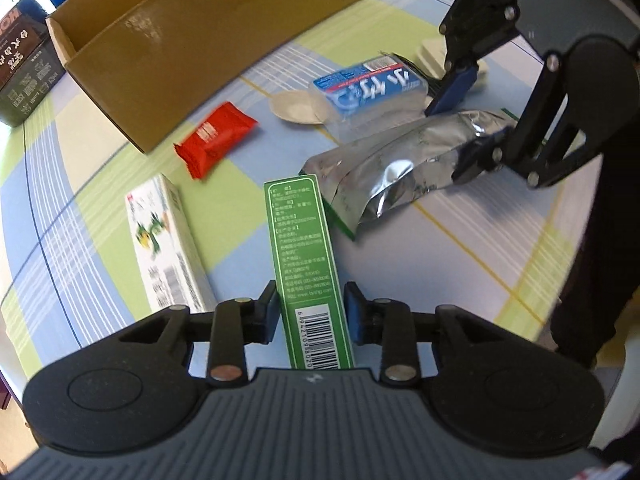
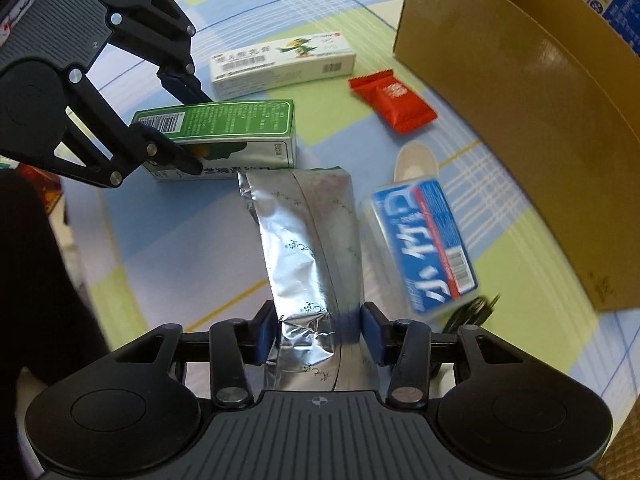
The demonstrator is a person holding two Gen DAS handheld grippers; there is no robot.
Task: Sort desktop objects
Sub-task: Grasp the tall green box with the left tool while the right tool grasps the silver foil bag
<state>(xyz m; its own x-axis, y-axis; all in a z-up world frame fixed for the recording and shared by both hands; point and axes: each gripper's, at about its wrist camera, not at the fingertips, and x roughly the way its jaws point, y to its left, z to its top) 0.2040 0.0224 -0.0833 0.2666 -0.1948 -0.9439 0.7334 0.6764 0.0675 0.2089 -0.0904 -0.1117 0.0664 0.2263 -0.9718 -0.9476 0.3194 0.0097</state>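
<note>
Green box [image 1: 308, 264] between left gripper [image 1: 312, 312] jaws

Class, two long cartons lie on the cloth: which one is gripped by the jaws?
The green carton, clamped by the left gripper. The white carton beside it lies free.

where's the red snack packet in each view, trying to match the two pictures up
Left wrist view: the red snack packet lies left of centre in the upper half, just below the cardboard box.
Right wrist view: it sits right of centre near the top, left of the cardboard box.
Shared landmark: the white box with a green cartoon figure, near the packet in both views.
</note>
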